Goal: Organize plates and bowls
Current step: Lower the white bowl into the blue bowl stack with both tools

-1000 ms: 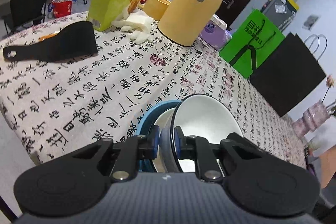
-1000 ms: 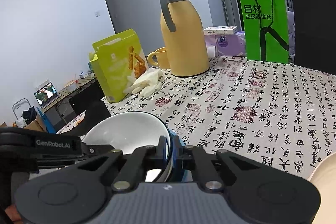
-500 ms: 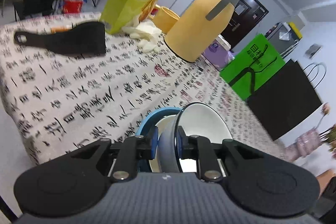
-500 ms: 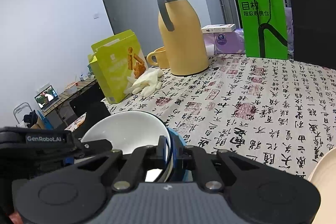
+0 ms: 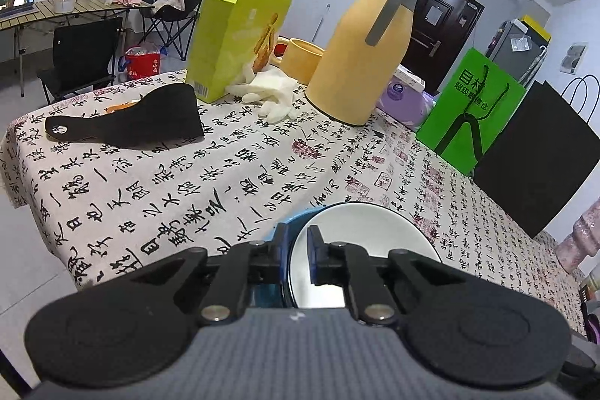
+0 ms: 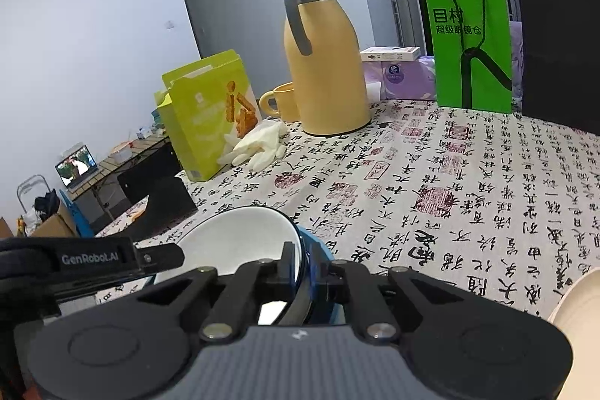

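Bowl (image 5: 369,238) white inside, dark blue rim, glossy; sat nested in blue bowl (image 5: 288,223) at near edge of counter (image 5: 232,175), both low over calligraphy-print cloth. Left gripper (image 5: 297,255) clamped on white bowl's rim, one pad inside, one outside. Right gripper (image 6: 309,270) pinched tight on opposite rim of bowl (image 6: 240,238), blue bowl (image 6: 322,250) just outside it. Yellow jug (image 5: 360,55), mug (image 5: 300,55), green box (image 5: 234,36) stood well apart at far side.

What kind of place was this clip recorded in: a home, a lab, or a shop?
Most likely a lived-in home, probably a dining or living room. A table under a calligraphy-print cloth holds a yellow thermos jug and a mug; a folding chair and an entry door stand behind.
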A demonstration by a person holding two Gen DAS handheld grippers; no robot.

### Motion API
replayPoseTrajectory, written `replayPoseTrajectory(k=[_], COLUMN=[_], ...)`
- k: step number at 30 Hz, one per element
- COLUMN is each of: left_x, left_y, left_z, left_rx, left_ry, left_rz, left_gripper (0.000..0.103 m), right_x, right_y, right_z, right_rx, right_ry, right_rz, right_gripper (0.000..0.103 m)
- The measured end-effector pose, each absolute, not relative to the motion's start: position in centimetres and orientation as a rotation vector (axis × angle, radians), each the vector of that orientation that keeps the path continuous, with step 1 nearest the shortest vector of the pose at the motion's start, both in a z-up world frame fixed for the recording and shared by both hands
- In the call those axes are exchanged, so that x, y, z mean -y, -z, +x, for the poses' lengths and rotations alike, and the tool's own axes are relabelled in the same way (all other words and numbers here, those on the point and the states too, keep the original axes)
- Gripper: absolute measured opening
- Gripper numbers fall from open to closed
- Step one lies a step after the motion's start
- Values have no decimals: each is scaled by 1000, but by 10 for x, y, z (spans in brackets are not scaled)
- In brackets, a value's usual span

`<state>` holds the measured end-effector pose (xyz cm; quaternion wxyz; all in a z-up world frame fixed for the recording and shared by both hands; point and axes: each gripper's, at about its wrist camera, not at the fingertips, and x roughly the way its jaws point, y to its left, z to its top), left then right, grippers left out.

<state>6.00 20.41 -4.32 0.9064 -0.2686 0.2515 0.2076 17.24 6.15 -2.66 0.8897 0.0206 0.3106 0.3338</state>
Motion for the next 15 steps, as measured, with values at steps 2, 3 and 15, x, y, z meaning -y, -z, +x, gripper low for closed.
replayPoseTrajectory(k=[2,3,15], left_x=[-205,-205,-212], left_y=[43,42,46], left_z=[58,58,58], left_rx=[-513,-510,-529], left_ry=[-420,-418,-405], left_rz=[-567,-570,-604], left_gripper=[10,10,11], right_x=[-62,-63,-59], right_y=[27,28,27], right_z=[174,175,176], right_rx=[-656,-664,-672], right_ry=[-693,-694,-724], right_rz=[40,35,42], right_gripper=[7,7,11])
